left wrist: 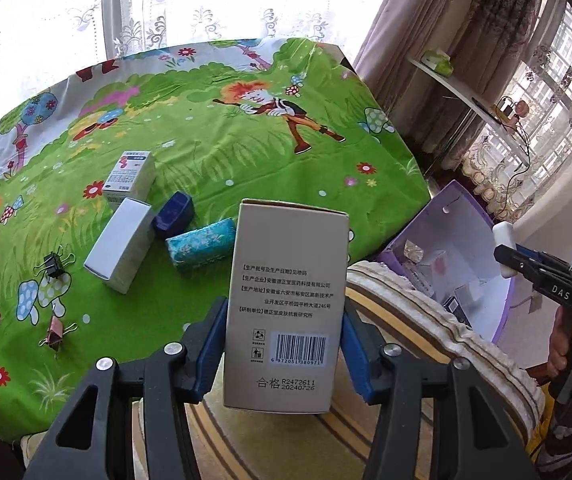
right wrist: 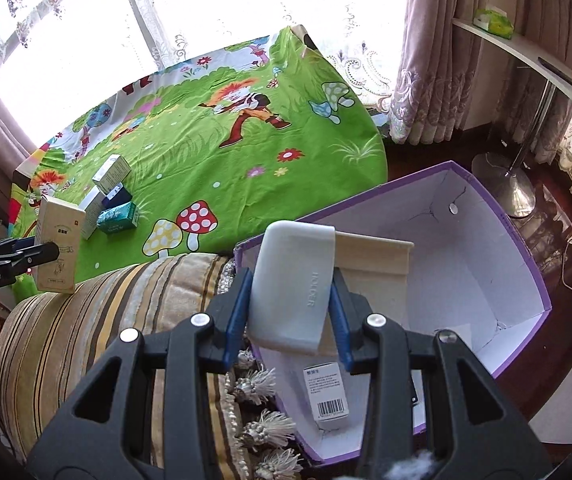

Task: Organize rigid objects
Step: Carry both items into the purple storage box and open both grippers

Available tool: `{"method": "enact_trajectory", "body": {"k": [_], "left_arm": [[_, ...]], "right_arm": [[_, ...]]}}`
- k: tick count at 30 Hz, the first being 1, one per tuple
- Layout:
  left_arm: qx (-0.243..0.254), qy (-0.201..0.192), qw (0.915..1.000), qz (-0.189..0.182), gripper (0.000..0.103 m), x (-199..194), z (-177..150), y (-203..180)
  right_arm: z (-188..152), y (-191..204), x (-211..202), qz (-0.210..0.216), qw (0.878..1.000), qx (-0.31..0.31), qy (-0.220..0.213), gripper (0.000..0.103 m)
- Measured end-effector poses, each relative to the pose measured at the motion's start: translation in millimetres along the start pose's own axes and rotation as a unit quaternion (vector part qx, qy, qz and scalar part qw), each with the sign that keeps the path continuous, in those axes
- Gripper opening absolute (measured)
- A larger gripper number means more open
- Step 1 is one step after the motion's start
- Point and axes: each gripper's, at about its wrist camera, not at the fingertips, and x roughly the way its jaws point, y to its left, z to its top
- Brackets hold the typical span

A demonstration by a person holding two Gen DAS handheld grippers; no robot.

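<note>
We note the green cartoon tablecloth (left wrist: 222,148) filling most of both views, its near edge hidden behind a striped cushion (right wrist: 98,304) whose lower part runs out of frame. Beside the cushion stands a purple box (right wrist: 525,248), open, white inside; its near wall is cut off behind the right gripper's frame, and in the left wrist view only a slice of it shows. A small labelled packet (right wrist: 325,392) lies on its floor, half covered. The left gripper (left wrist: 282,340) grips a tall beige carton (left wrist: 286,304) by its lower sides, upright, barcode facing the camera, held over the cushion's edge. The right gripper (right wrist: 289,308) is clenched on a white rounded case (right wrist: 289,284), tilted, over the near part of the purple box; a beige piece behind the case is hard to identify. Left on the cloth, clustered: a white carton (left wrist: 120,244), a printed medicine box (left wrist: 132,178), a teal packet (left wrist: 202,248), a dark blue box (left wrist: 174,216). Two binder clips (left wrist: 54,266) lie nearer the left edge, too small to detail.
</note>
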Motion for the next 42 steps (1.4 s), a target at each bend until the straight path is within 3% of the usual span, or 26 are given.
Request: {"method": "enact_trajectory", "body": {"k": [4, 15, 26, 32, 34, 36, 42], "left_arm": [[0.020, 0.011, 0.9988, -0.043, 0.053, 16, 16, -41], [0.123, 0.044, 0.9864, -0.100, 0.053, 87, 58, -160], [0.179, 0.032, 0.9767, -0.114, 0.053, 135, 99, -246], [0.179, 0.027, 0.9771, -0.112, 0.055, 152, 113, -265], [0.163, 0.033, 0.9794, -0.114, 0.067, 155, 118, -263], [0.148, 0.031, 0.9814, -0.118, 0.072, 154, 120, -260], [0.134, 0.007, 0.9819, -0.134, 0.073, 140, 117, -247]], "right_arm": [[-1, -26, 0, -0.016, 1.000, 0.022, -0.004, 0.042], [-2, -96, 14, -0.056, 0.996, 0.075, -0.004, 0.042], [17, -133, 29, -0.080, 0.993, 0.091, -0.011, 0.042], [27, -142, 33, -0.084, 0.992, 0.097, -0.016, 0.043], [29, -143, 33, -0.084, 0.991, 0.099, -0.018, 0.053], [31, -143, 30, -0.084, 0.991, 0.101, -0.028, 0.072], [33, -133, 20, -0.080, 0.992, 0.093, -0.037, 0.073]]}}
